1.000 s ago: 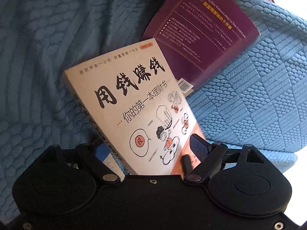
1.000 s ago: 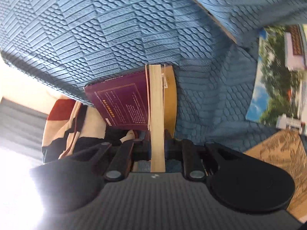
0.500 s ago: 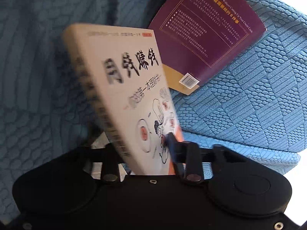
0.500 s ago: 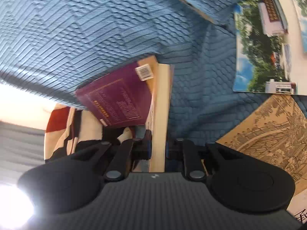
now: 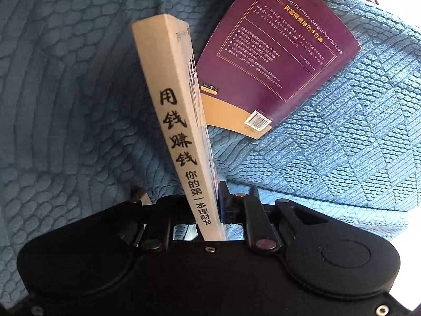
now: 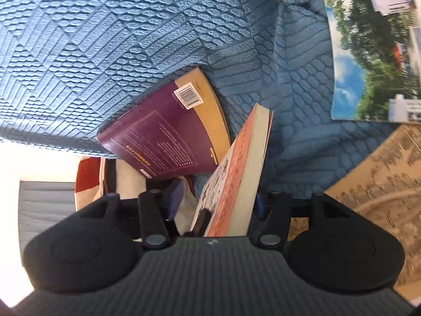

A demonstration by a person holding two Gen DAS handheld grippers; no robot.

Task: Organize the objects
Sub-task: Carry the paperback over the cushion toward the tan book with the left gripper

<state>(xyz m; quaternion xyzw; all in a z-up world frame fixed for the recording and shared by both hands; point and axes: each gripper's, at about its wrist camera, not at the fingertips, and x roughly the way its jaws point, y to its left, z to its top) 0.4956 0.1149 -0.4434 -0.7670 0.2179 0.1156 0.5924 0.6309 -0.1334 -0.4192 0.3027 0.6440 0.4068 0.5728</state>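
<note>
My left gripper (image 5: 208, 205) is shut on a cream book (image 5: 179, 121) with black Chinese letters on its spine. The book stands on edge, spine towards me. The same book (image 6: 236, 173) shows in the right wrist view, between the wide-open fingers of my right gripper (image 6: 218, 200), which do not clamp it. A purple book (image 5: 273, 52) lies back cover up on the blue textured cushion (image 5: 342, 144), just behind the cream book. It also shows in the right wrist view (image 6: 168, 134).
A photo-cover book (image 6: 368, 52) with trees and sky lies at the right on the blue cover. A tan patterned book (image 6: 381, 179) lies below it. A red-and-white cloth bag (image 6: 105, 179) lies at the cushion's edge.
The cream book has turned from cover-up to standing on edge, and my left gripper has closed on it. My right gripper has opened and let go of it.
</note>
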